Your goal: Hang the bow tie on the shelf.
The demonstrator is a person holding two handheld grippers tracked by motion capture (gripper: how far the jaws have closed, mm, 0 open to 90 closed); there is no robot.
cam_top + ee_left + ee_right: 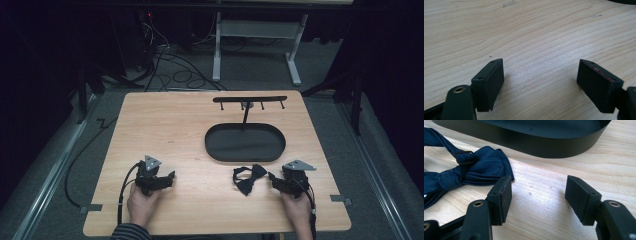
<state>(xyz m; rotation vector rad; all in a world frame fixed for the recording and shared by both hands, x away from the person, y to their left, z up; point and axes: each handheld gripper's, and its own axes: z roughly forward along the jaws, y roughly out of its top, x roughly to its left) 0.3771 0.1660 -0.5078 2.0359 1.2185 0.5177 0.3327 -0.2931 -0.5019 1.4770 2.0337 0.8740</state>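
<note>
Two hands are seen at the near edge of the desk (200, 125), each holding a gripper that rests low on the wood. Left gripper (167, 178) is placed toward the near left corner, pointing toward the middle of the desk; its jaws are spread wide in the left gripper view (540, 82), with bare wood grain between them and nothing gripped. Right gripper (271, 179) is placed toward the near right corner, pointing left; its jaws are likewise held wide apart in the right gripper view (539, 195), with bare wood between the pads. A dark blue bow tie (249, 178) is recorded lying flat on the desk just beside the right gripper's tips, between the two grippers and nearer the right one. In the right gripper view the bow tie (474, 167) is seen next to one jaw tip; contact cannot be told. A black oval tray (245, 144) is noted behind the bow tie, toward the far edge, close to it but apart. A black hook rack (250, 100) on a thin post is seen rising from the tray's far side.
</note>
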